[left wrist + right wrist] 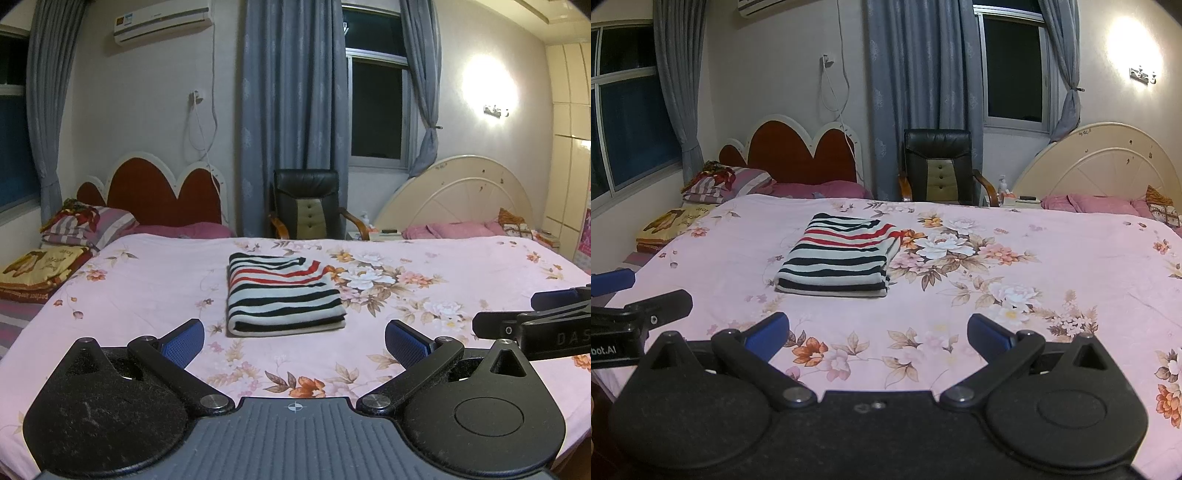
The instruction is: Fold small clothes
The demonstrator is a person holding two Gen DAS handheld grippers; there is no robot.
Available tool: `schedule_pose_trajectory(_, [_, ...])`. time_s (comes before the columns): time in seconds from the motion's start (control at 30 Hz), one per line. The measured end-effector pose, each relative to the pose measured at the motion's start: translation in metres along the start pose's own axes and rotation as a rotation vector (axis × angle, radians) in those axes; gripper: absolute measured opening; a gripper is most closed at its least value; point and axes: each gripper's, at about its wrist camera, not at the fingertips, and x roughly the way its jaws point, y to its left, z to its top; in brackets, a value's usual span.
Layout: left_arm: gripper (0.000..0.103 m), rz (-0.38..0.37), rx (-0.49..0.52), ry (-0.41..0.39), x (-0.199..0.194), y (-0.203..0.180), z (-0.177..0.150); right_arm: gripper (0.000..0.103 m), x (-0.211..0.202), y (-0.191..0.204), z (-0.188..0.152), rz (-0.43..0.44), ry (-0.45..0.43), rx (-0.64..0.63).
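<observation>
Bedsheet [155, 280], pink with printed flowers, spreads wide and mostly bare on all sides of the single striped garment [282, 293], which lies folded into a neat rectangle near the middle, its doubled edge facing the cameras. Left gripper [294, 341] hangs low over the near part of the sheet, jaws spread wide and empty, well short of the garment. Right gripper [878, 334] sits likewise released with nothing between its blue pads [768, 332], just beside its partner; each shows at the margin of the other's view, cut off by the frame. Beyond the far edge of the sheet stand two headboards, one red scalloped [162, 192], one cream arched [458, 195], and one black chair [306, 203] between them. Two windows show dark glass behind grey curtains [291, 92]. A stack of bedding [40, 266] at the left is partly cropped; small items on the nightstand beside the chair are too small to tell, perhaps a bottle.
</observation>
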Motion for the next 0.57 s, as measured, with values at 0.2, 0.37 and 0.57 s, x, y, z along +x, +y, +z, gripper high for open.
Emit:
schedule_pose_trajectory(0.2, [0.103,0.008,-0.008,-0.003,-0.0003,-0.0005,-0.0027,0.102,0.0003,-0.0002,-0.0008,0.001,0.0,-0.004])
schedule_pose_trajectory(0.37, [0.103,0.001,-0.001,-0.035,-0.0037,-0.0024,-0.0048,0.102,0.0006,-0.0033,-0.0017,-0.003,0.003,-0.006])
schedule_pose_trajectory(0.57, [0.103,0.006,-0.021,-0.02,-0.0032,-0.0028,-0.0056,0.102,-0.0002,-0.0067,-0.0024,-0.003,0.004,-0.008])
